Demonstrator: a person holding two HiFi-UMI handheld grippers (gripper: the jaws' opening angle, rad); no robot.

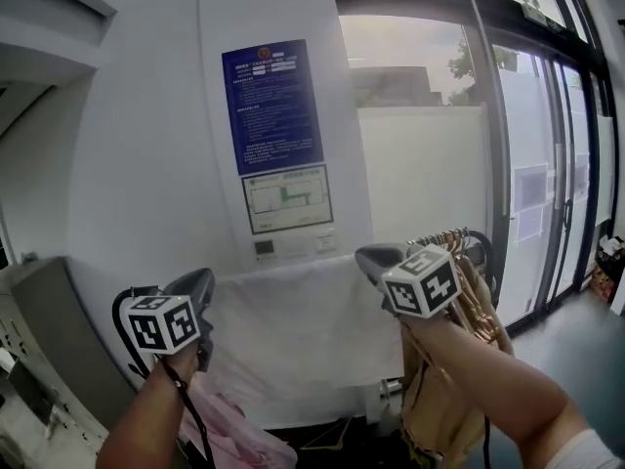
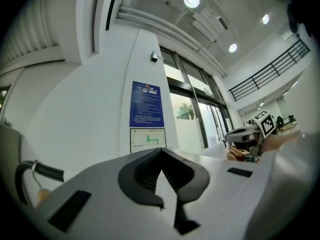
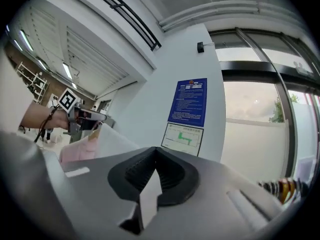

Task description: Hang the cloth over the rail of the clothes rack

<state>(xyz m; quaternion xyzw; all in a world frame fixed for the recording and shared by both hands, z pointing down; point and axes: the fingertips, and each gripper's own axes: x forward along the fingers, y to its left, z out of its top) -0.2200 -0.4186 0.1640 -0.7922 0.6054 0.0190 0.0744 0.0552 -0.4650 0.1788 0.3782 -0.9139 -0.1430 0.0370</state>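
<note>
White wall [image 1: 127,164] is carrying a blue notice [image 1: 273,106] and a floor plan [image 1: 287,198]. Daylight is coming through tall glass doors [image 1: 532,145] on the right. Round ceiling lights [image 2: 191,0] are glowing overhead.

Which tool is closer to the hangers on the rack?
Right. The right tool sits just beside the hangers; the left tool holds the far end of the white cloth, away from them.

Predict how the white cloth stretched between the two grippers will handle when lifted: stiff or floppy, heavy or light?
Probably floppy: the white cloth hangs as a soft sheet below the edge pinched by the left gripper and right gripper. Likely light too, since two thin pinches carry the whole sheet. It would probably sag in the middle if the grippers came closer.
</note>
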